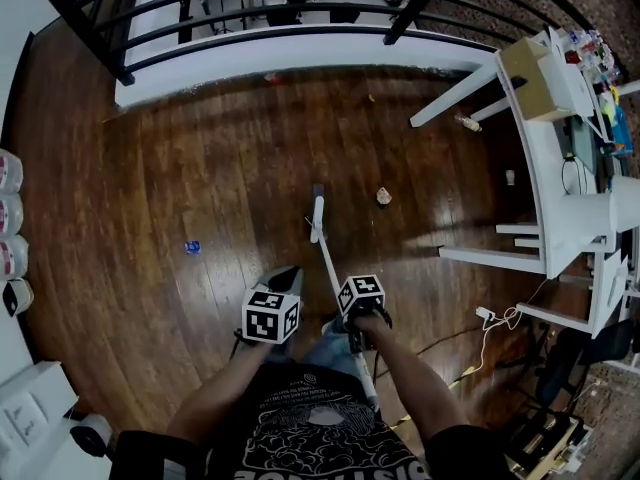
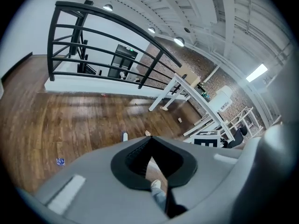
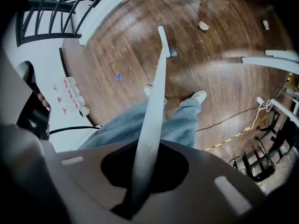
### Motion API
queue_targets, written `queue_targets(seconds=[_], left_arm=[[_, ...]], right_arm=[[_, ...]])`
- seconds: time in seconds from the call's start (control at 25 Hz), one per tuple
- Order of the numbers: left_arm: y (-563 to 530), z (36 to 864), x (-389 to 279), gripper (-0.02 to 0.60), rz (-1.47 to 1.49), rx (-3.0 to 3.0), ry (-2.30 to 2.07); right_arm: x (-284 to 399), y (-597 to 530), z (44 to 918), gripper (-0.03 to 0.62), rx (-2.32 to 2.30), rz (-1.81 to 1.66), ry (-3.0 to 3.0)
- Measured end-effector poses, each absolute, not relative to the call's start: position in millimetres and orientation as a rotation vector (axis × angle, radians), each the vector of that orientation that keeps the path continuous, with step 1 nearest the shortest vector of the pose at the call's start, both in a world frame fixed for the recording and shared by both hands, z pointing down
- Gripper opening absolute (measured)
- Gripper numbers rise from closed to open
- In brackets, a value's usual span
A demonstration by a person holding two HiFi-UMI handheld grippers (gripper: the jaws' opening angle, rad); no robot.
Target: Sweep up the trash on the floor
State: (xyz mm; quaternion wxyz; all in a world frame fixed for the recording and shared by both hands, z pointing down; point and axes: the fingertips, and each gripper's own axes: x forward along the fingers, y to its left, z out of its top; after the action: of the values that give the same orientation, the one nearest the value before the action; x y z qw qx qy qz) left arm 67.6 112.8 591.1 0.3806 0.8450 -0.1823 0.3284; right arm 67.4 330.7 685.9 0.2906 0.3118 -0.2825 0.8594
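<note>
My right gripper (image 1: pixel 352 320) (image 3: pixel 148 149) is shut on the white broom pole (image 1: pixel 326 253) (image 3: pixel 158 83), which slants forward to its lower end (image 1: pixel 317 206) on the wooden floor (image 1: pixel 200 178). My left gripper (image 1: pixel 289 272) (image 2: pixel 150 142) hovers just left of the pole, jaws together and nothing seen between them. A crumpled paper scrap (image 1: pixel 383 196) (image 3: pixel 203 25) (image 2: pixel 147 133) lies just right of the broom's end. A small blue scrap (image 1: pixel 192 247) (image 3: pixel 118 77) (image 2: pixel 60 161) lies to the left. More bits lie near the table leg (image 1: pixel 467 123).
A white table frame (image 1: pixel 540 168) stands at the right, with a cable and plug (image 1: pixel 487 315) on the floor beside it. A black railing (image 1: pixel 250 28) on a white ledge closes the far side. Cups line the left wall (image 1: pixel 8 218). The person's shoes (image 3: pixel 198 96) stand under the pole.
</note>
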Motion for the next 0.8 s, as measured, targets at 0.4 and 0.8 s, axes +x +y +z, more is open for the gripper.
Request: queue_targets(seconds=[0.4,0.8], left_arm=[[77,593,33,0.005,0.828,2.149,-0.540],[76,587,25,0.005,0.815,2.158,-0.558]], right_arm=[[22,259,689,0.000,0.811,2.291,-0.902],[20,253,682,0.000,0.848,2.297,-0.968]])
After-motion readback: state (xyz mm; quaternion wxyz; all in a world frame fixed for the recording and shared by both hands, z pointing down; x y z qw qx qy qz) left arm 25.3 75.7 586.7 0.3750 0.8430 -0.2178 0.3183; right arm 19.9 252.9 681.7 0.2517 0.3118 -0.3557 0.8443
